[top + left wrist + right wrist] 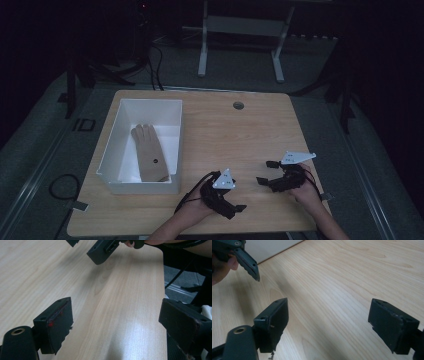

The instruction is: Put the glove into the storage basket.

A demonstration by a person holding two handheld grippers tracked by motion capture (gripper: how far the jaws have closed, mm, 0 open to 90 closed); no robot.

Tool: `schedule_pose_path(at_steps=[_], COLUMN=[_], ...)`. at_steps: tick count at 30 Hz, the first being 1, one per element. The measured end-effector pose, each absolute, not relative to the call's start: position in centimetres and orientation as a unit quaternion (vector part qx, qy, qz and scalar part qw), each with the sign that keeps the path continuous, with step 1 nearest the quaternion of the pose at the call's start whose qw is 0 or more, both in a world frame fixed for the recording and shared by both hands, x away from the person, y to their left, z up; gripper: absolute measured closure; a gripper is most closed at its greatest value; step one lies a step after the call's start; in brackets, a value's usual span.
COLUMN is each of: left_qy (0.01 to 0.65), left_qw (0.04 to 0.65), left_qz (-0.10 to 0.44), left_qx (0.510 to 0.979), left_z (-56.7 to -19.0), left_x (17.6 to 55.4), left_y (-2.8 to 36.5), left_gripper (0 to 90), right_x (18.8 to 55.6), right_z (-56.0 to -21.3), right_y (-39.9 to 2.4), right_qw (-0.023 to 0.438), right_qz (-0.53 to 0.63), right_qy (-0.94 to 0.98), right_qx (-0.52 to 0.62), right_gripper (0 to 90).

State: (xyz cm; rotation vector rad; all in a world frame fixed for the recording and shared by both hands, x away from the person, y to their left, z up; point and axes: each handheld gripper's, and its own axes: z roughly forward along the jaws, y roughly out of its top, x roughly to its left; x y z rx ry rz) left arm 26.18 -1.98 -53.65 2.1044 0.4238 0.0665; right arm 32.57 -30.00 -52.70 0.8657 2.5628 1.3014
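While both claws are held low over the desk (pixel 240 130), a tan glove (pixel 149 152) is seen lying flat in the white bin (pixel 172 107) at 9 o'clock. The left claw (pixel 238 209) at 6 o'clock and the right claw (pixel 265 172) at 4 o'clock are both spread wide, with nothing pinched and bare wood between them. A cable port (pixel 238 105) is set at 12 o'clock. No writing can be read.

Tan glove (pixel 149 154) lies flat inside white bin (pixel 111 146).
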Motion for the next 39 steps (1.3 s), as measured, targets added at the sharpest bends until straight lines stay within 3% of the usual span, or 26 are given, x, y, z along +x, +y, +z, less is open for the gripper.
schedule_pose_path(at_steps=[15,39], left_qy=[0.171,0.183], left_qw=[0.480,0.475], left_qz=[0.026,0.063], left_qx=[0.860,0.859], left_z=[-54.8,-57.2], left_x=[25.7,24.8], left_y=[-2.0,-1.3], left_gripper=[12.6,12.6], right_x=[31.3,30.5], right_z=[-54.8,-56.2], right_y=[-32.3,-33.0], right_qw=[0.065,0.123], right_qz=[0.439,0.402], right_qy=[0.844,0.854], right_qx=[0.301,0.305], right_gripper=[15.8,13.3])
